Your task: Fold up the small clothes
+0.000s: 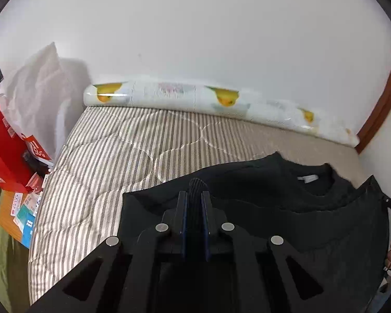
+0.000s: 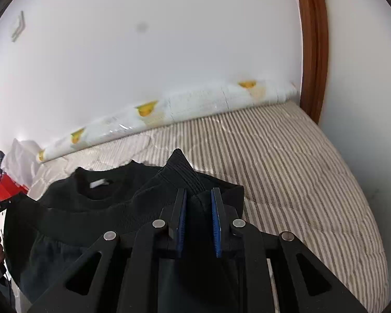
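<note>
Item: black sweater [image 1: 286,208], knitted, ribbed at hem and cuffs, with a round neck and a small white label [image 1: 308,178] inside the collar. It is laid on the bed [image 1: 104,161], collar toward the wall, its lower part raised by both tools and carried toward the collar, evidently so that the hem may be brought over the body in one even fold.

Left tool [image 1: 194,195]: black frame, blue-faced pads, narrowed onto a ribbed fold of the sweater, which stands up between the tips. The pinch is judged to be at one corner of the hem, so that the edge is kept taut.

Right tool [image 2: 198,194]: same make, the gap somewhat wider, closed on a thicker bunch of ribbed fabric [image 2: 182,172] that rises to a point above the tips. The matching corner is taken to be held here.

Bed covering: quilted, soft, striped beige and grey with a herringbone weave, curved stitching visible.

Long roll [image 1: 195,99]: white, clear-wrapped, glossy, printed with yellow fruit; it is lodged along the wall at the far edge of the bed.

Beside the bed, left: red cartons [image 1: 5,151] and a white plastic bag [image 1: 36,83].

Right: brown wooden frame [image 2: 314,47].
</note>
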Tool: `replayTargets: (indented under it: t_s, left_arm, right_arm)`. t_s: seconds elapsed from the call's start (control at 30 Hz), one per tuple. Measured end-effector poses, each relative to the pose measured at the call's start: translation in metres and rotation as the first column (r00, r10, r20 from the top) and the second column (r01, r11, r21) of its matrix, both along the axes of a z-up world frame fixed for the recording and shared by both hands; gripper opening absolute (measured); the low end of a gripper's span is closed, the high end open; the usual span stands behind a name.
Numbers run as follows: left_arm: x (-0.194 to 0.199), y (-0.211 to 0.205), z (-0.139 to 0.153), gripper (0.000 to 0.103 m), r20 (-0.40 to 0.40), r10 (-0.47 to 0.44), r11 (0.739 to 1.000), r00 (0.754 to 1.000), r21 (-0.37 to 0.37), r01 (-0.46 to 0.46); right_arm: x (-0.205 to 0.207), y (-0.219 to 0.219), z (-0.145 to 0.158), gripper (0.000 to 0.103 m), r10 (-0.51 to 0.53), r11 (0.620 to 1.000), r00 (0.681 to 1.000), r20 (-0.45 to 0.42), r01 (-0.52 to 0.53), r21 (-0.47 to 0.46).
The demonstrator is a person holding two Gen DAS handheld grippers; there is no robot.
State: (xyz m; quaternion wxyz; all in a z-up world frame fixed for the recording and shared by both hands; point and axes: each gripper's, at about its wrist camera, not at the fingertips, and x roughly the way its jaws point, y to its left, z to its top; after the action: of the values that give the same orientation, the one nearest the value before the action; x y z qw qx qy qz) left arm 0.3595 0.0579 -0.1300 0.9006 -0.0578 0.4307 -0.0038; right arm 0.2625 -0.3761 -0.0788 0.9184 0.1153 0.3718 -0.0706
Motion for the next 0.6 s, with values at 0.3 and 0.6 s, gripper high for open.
replayTargets:
  t_s: [0.3,0.6]
  left_arm:
    - [0.021,0.01,-0.036,0.013,-0.096,0.022,1.0,0.995,-0.003,-0.022]
    - [0.0,0.01,-0.025,0.034,-0.109,0.007,1.0,0.994,-0.027,-0.01]
  right_arm:
    - [0.038,-0.016,-0.046,0.018,-0.027,1.0,0.992,-0.119,0.028,0.004]
    - [0.015,0.016,-0.019,0.036,-0.001,0.992,0.993,-0.117,-0.014,-0.122]
